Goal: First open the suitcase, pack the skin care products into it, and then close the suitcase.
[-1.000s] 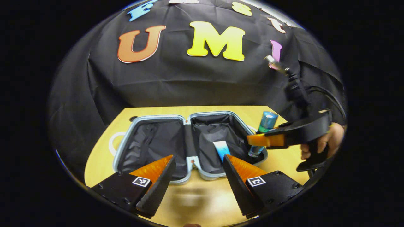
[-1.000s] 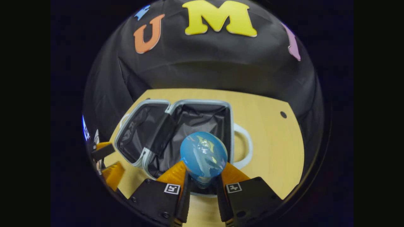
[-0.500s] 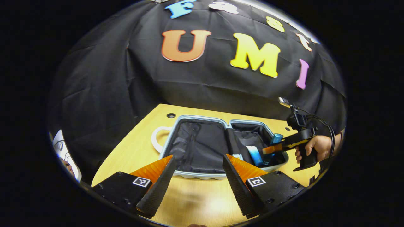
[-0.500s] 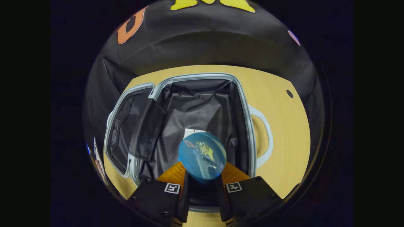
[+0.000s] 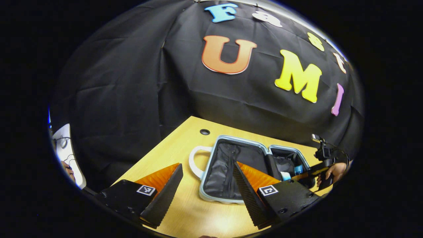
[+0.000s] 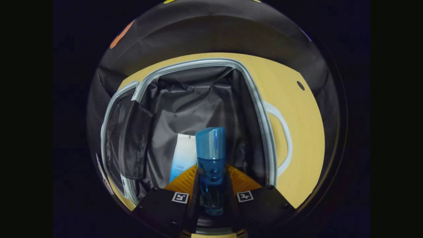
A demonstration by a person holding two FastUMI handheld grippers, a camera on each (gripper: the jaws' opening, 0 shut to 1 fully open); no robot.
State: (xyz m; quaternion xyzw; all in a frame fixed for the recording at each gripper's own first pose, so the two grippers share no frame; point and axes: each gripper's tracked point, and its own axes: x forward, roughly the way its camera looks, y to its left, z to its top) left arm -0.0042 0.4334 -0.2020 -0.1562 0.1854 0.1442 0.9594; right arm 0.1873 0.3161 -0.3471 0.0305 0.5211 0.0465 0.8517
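Lowering the blue bottle (image 6: 211,165), pinched in the right claw (image 6: 211,185), flat beside the white tube (image 6: 182,157) at its 9 o'clock inside the open suitcase (image 6: 254,99) seems best before release, while the left claw (image 5: 206,188) hangs spread and empty above the surface (image 5: 172,148).

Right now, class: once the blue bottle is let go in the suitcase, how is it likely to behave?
The blue bottle looks round and smooth, so laid down it may roll toward the tube. Its clear walls look rigid, so the right gripper probably won't squash it. Stood upright on the soft suitcase lining, it would likely tip.
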